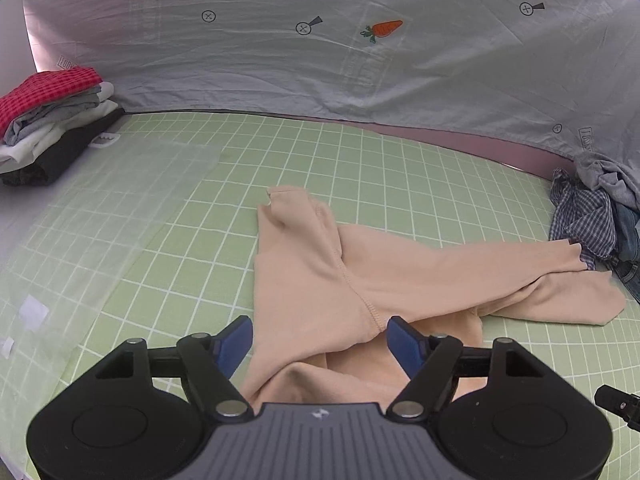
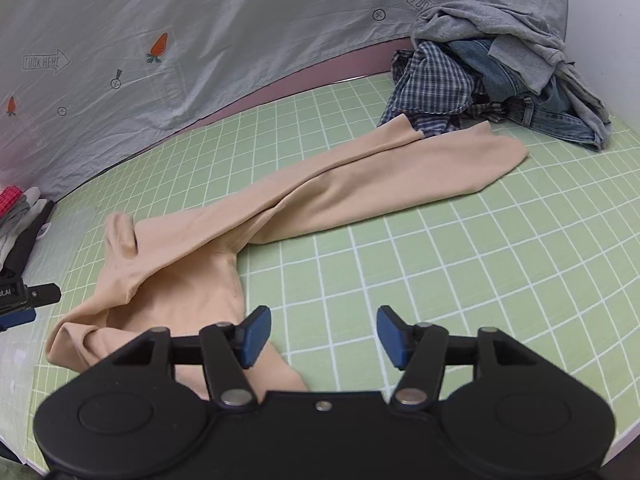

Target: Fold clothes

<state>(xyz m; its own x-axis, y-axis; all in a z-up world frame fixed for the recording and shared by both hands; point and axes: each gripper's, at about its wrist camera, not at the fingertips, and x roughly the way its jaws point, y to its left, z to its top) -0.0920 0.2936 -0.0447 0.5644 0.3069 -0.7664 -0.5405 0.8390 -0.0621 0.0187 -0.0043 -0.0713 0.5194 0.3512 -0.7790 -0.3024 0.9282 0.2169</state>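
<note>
A pair of beige tights (image 1: 320, 272) lies spread on the green grid mat (image 1: 400, 168) that covers the counter. Its waist end sits bunched toward the near left, and the two legs run side by side away to the far right, their toes reaching the heap of unfolded clothes (image 2: 500, 76).

The left gripper (image 1: 320, 340) hovers tilted downward above the waist and crotch seam. Its blue fingers (image 1: 236, 340) stand wide apart and released; the fabric shows between them, but neither pad presses on it.

The right gripper (image 2: 322, 334) is also angled downward, over bare mat just beside the right edge of the waist part. Its fingers (image 2: 394, 334) are spread and grasp nothing; a fold of the tights passes under the left one.

At the far left a stack of folded clothes (image 1: 52, 120), topped by a red checked piece, rests on the counter's edge. A grey sheet with carrot prints (image 1: 320, 52) hangs behind the counter.
</note>
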